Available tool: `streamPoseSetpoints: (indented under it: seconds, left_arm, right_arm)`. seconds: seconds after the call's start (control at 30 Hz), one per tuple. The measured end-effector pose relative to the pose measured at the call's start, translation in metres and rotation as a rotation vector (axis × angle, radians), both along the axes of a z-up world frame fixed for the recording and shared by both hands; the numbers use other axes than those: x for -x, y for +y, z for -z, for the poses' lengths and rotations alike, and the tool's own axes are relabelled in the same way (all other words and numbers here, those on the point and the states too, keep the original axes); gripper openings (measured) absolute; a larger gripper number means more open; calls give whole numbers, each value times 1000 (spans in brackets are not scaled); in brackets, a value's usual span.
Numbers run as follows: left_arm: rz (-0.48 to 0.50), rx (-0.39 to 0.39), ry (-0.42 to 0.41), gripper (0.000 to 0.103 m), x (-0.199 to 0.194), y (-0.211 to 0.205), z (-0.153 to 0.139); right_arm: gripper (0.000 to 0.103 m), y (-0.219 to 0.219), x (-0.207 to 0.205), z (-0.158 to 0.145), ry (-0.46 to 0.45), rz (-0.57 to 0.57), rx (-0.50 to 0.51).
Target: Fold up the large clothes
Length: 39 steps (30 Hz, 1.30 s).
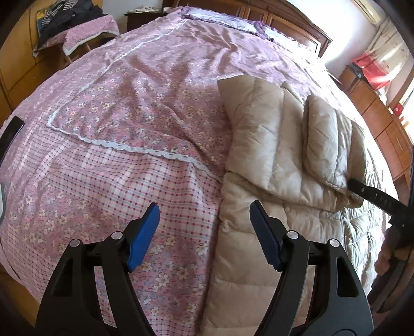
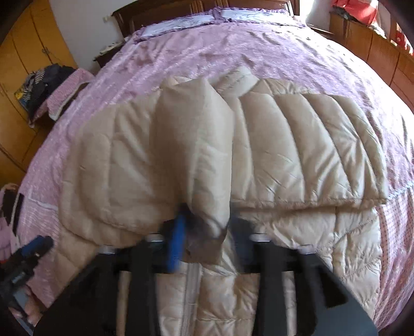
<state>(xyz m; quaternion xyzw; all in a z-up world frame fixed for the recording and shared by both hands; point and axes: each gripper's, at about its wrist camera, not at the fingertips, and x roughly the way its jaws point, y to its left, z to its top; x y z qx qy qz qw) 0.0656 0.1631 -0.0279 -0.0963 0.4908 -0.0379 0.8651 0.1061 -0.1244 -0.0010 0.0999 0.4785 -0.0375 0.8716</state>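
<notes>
A beige quilted down coat (image 1: 258, 232) (image 2: 297, 144) lies on the pink floral bedspread (image 1: 116, 116), its upper part folded down over the zipped front. One sleeve (image 2: 191, 144) (image 1: 323, 144) lies puffed up across the folded part. My right gripper (image 2: 207, 240), blurred, is shut on that sleeve's cuff end; the cuff fills the gap between its blue pads (image 2: 177, 248). One of its black fingers (image 1: 367, 192) shows at the sleeve's end in the left wrist view. My left gripper (image 1: 204, 214) (image 2: 36, 245) hovers open above the coat's left edge with nothing between its pads.
The bed (image 2: 233, 44) runs back to a wooden headboard (image 2: 160, 10) with pillows. A chair piled with dark clothes (image 1: 67, 23) stands at the far left by yellow wardrobe doors (image 2: 23, 51). Wooden cabinets (image 1: 383, 124) line the right side. A hand (image 1: 388, 253) shows at the right edge.
</notes>
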Motion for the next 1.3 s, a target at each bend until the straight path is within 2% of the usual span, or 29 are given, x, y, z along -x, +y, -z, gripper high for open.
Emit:
streamPoseSetpoints:
  seconds: [0.2, 0.27, 0.3, 0.4, 0.63, 0.73, 0.9, 0.93, 1.0, 1.07, 1.13, 1.2, 1.23, 1.3]
  left_arm:
    - [6, -9, -2, 72, -2, -4, -2]
    - [4, -10, -4, 72, -2, -4, -3]
    - [3, -9, -4, 72, -3, -4, -2]
    - [-6, -8, 3, 72, -6, -3, 0]
    - [-5, -23, -3, 72, -1, -5, 0]
    - [-1, -30, -9, 72, 3, -6, 0]
    - [-6, -13, -4, 72, 7, -5, 3]
    - [-9, -11, -2, 72, 7, -4, 3]
    - [-9, -6, -2, 72, 7, -4, 3]
    - [-3, -10, -7, 72, 8, -5, 2]
    - [0, -14, -11, 72, 7, -7, 1]
    - [1, -13, -14, 72, 6, -8, -1]
    - [1, -14, -14, 72, 6, -9, -1]
    - [3, -17, -17, 72, 5, -11, -3]
  right_arm:
    - [46, -3, 18, -23, -40, -11, 23]
    - [59, 4, 27, -39, -81, -28, 31]
    - [69, 9, 29, -45, -100, -43, 36]
    - [71, 32, 27, -53, -128, -115, 51]
    - [72, 85, -5, -33, -70, -216, 26]
    - [73, 96, -17, -24, -45, -228, 15]
    - [73, 107, -37, 1, 18, -249, 54]
    - [71, 106, -38, 5, 22, -253, 63]
    - [60, 103, -37, 10, 24, -255, 86]
    - [51, 98, -35, 11, 25, -257, 65]
    - [33, 90, -30, 7, 11, -249, 58]
    - [20, 79, -25, -1, -10, -241, 30]
    - [15, 72, -22, -6, -21, -236, 12]
    - [13, 59, -16, -19, -54, -223, -13]
